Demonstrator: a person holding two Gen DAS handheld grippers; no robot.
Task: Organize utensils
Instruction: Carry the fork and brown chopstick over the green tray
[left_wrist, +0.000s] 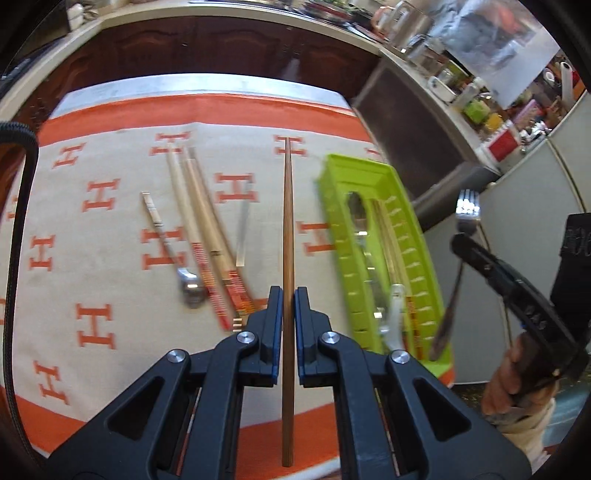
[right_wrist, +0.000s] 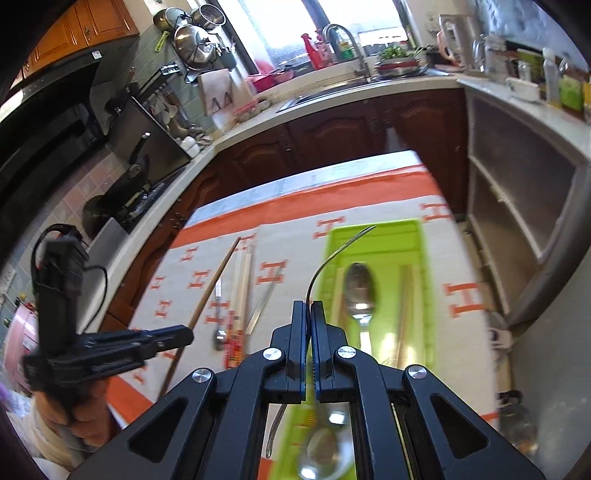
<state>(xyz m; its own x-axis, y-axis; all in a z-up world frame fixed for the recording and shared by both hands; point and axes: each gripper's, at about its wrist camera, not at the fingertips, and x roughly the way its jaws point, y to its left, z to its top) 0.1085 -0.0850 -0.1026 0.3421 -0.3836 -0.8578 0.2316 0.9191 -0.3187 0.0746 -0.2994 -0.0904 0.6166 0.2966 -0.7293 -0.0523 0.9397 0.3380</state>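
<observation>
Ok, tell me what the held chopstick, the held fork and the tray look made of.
Chopstick: brown wood or bamboo, matte, faint lengthwise grain. Fork: metal, likely stainless steel, shiny grey with bright glints. Tray: bright green moulded plastic, glossy, ribbed walls.

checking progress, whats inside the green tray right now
A spoon and pale chopsticks lie in the tray. The right gripper and its fork cover the tray's near end.
</observation>
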